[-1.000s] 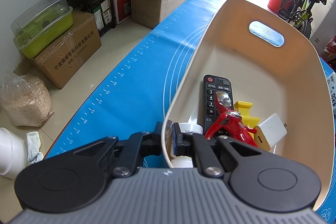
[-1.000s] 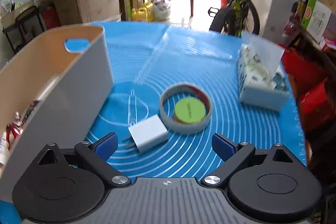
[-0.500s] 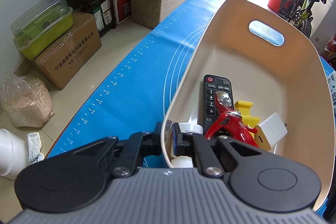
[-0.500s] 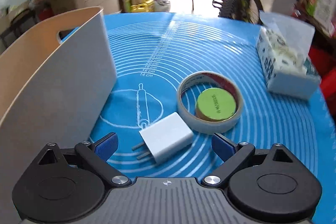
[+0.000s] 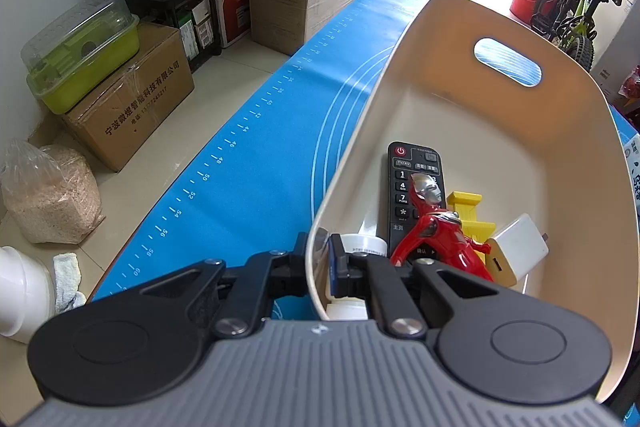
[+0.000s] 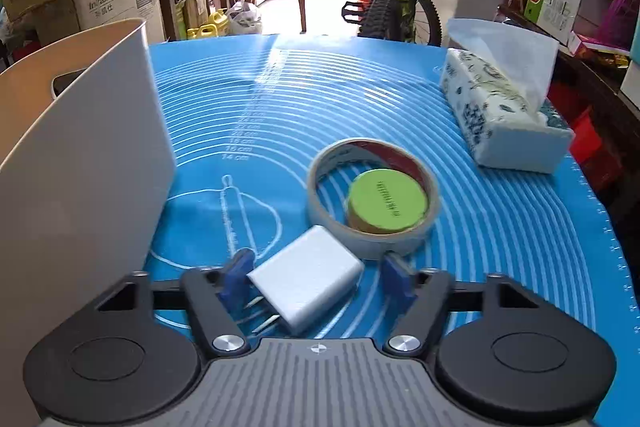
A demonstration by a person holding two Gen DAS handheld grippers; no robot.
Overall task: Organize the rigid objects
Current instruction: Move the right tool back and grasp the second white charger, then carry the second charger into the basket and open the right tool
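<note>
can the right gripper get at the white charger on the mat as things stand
Probably yes: the white charger lies between the right gripper's closing jaws, nothing covering it; the tape roll just behind looks clear of the pads.

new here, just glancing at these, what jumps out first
The right gripper is closing around a white charger on the blue mat, just in front of a tape roll ringing a green lid. The left gripper is shut on the rim of a cream bin holding a red figure and a remote.
</note>
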